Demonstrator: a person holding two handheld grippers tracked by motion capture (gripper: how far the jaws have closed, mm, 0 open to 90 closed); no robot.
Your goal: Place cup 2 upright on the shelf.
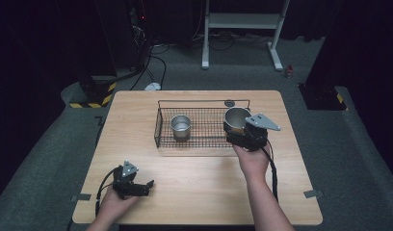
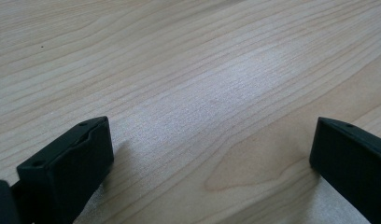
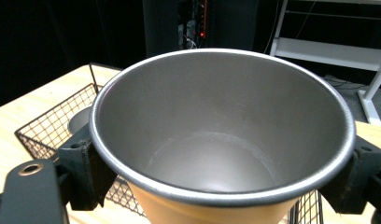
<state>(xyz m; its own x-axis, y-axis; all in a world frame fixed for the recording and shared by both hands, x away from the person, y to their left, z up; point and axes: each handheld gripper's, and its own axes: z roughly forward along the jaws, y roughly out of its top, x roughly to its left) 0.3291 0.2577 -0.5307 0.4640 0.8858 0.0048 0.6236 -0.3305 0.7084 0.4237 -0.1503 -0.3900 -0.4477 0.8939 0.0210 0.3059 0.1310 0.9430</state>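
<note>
My right gripper (image 1: 237,129) is shut on a steel cup (image 1: 237,117) with a tan outer wall, held upright over the right end of a black wire basket (image 1: 162,126). In the right gripper view the cup (image 3: 216,140) is empty, its rim clamped between the two black jaws, with the basket (image 3: 48,126) below at the left. A second steel cup (image 1: 180,127) stands upright inside the basket, left of middle. My left gripper (image 1: 149,185) rests low on the table near the front left, open; its jaws stand wide apart over bare wood (image 2: 202,93).
The wooden table (image 1: 194,178) has bare room in front of the basket. A round dark spot (image 1: 229,103) lies behind the basket. Beyond the table are a white frame stand (image 1: 242,21), cables on the floor and a black-and-yellow striped block (image 1: 96,94).
</note>
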